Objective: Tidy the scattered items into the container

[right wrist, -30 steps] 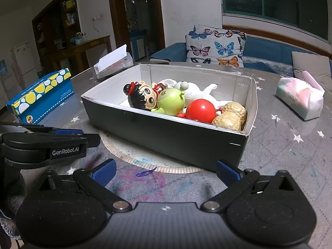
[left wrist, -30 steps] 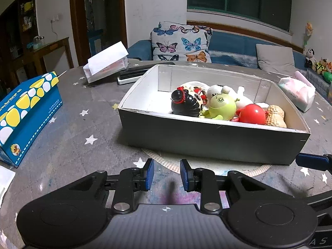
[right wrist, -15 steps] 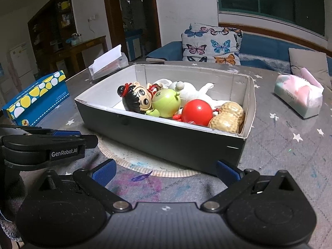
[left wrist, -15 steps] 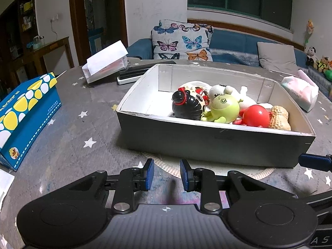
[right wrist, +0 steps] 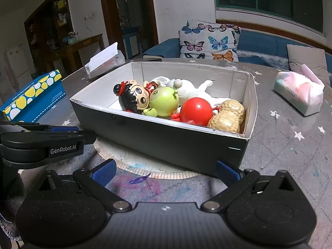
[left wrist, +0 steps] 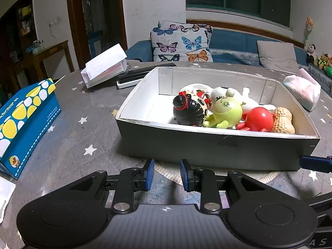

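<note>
Both grippers hang empty in front of me over the tabletop (left wrist: pixel 68 137). On my left gripper (left wrist: pixel 165 174) the blue pads stand a narrow gap apart with nothing between them, so I read it as open and gripping nothing. My right gripper (right wrist: pixel 166 171) has its jaws spread wide, also empty, and its pads sit just short of the container's near wall.

That container (right wrist: pixel 166 137), a dark box with a white inside, rests on a round pale mat (right wrist: pixel 132 161) on the star-patterned tabletop. All the toys I can see lie inside it, crowded toward its right half: a black-haired doll (right wrist: pixel 132 98), a green round figure (right wrist: pixel 164 101), a red ball figure (right wrist: pixel 196 112), a peanut-shaped toy (right wrist: pixel 228 116) against the right wall, and a white plush (right wrist: pixel 188 90) behind them. The left part of the box floor is bare.

Around it on the tabletop I see a blue and yellow tissue box (left wrist: pixel 22 124) well to the left, a white tissue holder (left wrist: pixel 105 70) beyond the far left corner, and a soft pink tissue pack (right wrist: pixel 298 92) off to the right.
</note>
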A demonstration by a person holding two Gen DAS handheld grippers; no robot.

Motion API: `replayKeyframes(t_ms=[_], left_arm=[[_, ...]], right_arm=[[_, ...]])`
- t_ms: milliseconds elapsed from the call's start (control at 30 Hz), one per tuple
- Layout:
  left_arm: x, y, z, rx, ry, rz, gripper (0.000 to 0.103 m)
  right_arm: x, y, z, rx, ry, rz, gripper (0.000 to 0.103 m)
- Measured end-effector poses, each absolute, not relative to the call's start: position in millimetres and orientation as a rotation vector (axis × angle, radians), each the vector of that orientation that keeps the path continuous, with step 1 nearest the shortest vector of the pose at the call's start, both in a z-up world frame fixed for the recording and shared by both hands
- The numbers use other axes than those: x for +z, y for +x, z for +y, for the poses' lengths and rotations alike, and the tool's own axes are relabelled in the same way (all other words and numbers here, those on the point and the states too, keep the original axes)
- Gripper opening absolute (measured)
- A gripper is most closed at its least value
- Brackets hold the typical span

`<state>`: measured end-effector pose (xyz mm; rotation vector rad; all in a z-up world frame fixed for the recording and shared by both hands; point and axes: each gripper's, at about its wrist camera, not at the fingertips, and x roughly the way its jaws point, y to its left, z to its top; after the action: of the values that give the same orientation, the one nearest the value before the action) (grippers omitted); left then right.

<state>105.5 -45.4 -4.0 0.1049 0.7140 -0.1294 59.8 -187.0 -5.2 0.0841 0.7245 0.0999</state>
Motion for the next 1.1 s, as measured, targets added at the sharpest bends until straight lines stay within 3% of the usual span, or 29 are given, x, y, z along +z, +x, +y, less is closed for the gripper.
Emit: replayKeyframes(t_ms=[1100], left_arm=[[-3.1, 112.1, -51.7, -0.15, 0.103, 0.7, 0.029]], right_arm=[[-7.5, 62.6, -185.0, 0.088, 0.101, 0.739, 0.103]])
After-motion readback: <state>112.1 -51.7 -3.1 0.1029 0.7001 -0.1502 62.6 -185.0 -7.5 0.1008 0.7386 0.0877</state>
